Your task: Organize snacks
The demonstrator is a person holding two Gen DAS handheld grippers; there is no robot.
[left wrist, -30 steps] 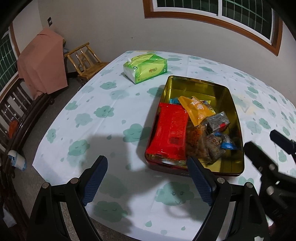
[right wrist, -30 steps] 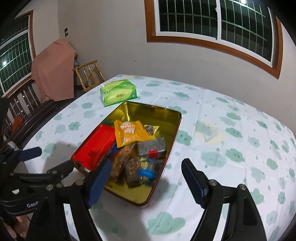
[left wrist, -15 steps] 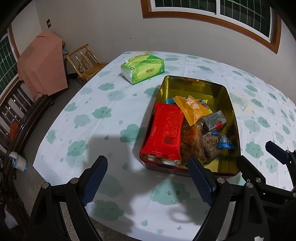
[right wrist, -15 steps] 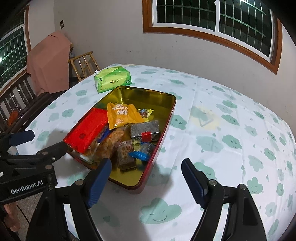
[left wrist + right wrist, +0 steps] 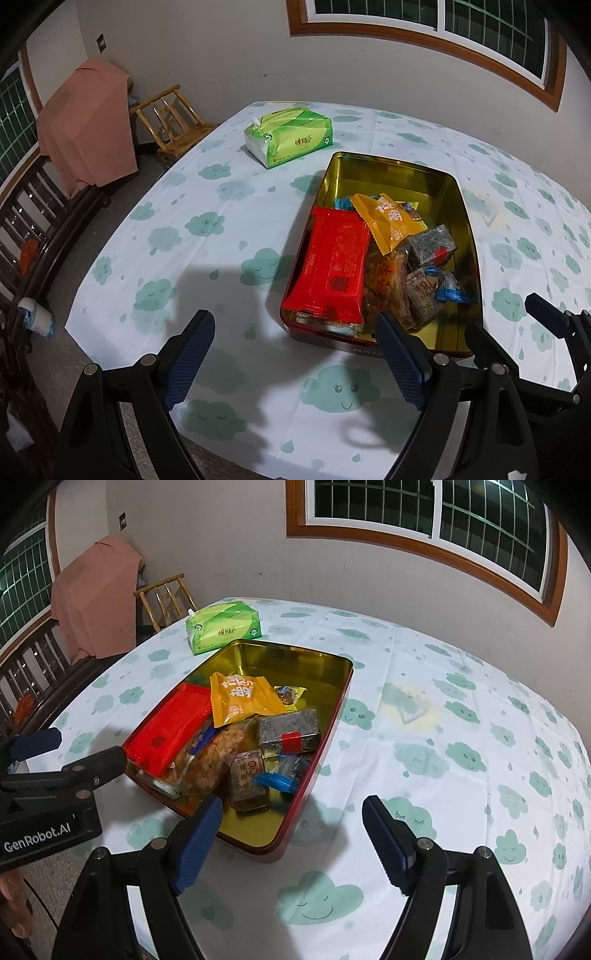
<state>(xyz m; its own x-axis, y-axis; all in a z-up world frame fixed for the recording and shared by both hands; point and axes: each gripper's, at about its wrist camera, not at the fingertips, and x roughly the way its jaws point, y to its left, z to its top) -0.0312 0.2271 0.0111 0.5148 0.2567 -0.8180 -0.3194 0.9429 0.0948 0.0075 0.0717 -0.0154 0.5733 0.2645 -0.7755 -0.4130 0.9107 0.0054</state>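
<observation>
A gold-lined tin with red walls (image 5: 458, 206) (image 5: 332, 716) sits on the table and holds several snacks: a red packet (image 5: 332, 266) (image 5: 170, 727), an orange packet (image 5: 388, 221) (image 5: 240, 698), a bag of fried twists (image 5: 384, 284) (image 5: 210, 760), a dark wrapped bar (image 5: 432, 243) (image 5: 288, 731) and small candies. My left gripper (image 5: 295, 339) is open and empty, above the table's near edge, left of the tin's near end. My right gripper (image 5: 291, 823) is open and empty above the tin's near right corner.
A green tissue pack (image 5: 288, 138) (image 5: 221, 627) lies beyond the tin. The table (image 5: 207, 206) has a cloud-print cloth. A wooden chair (image 5: 173, 122), a pink cloth-draped object (image 5: 85, 125) and a dark bench (image 5: 40, 229) stand to the left on the floor.
Both grippers have pulled back and risen a little, so the tin sits further away in both views. Both stay open. The snacks have not moved.
</observation>
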